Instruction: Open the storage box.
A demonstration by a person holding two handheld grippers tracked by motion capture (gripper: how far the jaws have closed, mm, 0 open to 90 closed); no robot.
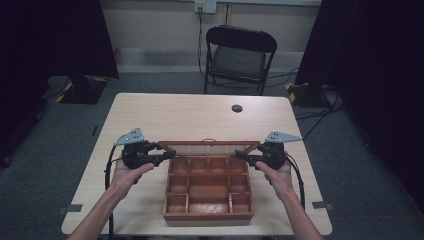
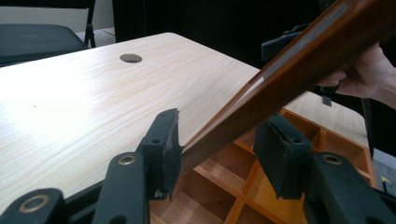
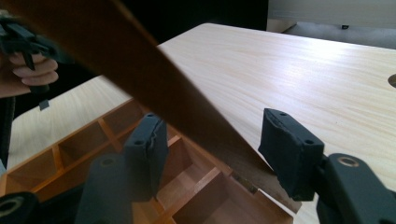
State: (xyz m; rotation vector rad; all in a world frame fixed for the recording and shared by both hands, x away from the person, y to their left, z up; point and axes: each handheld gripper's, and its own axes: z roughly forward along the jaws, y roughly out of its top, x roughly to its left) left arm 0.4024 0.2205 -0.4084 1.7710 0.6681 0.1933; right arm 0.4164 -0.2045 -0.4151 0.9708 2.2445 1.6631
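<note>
Pale wood desk (image 1: 150, 115), wooden compartment box (image 1: 208, 192) near its front edge, hinged lid (image 1: 210, 148) half raised — one set of tongs at each end. Left tongs (image 1: 167, 156) and right tongs (image 1: 241, 154) straddle the lid's edge, jaws not fully clamped. Likely next — both hands swing it together, evenly.

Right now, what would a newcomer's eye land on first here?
The wooden box near the table's front edge, its grid of compartments bare, with its lid raised at the far side. Next, the black tongs at either end of that lid: left tongs and right tongs, each with the lid's edge between its jaws. Beyond the table stands a folding chair.
</note>
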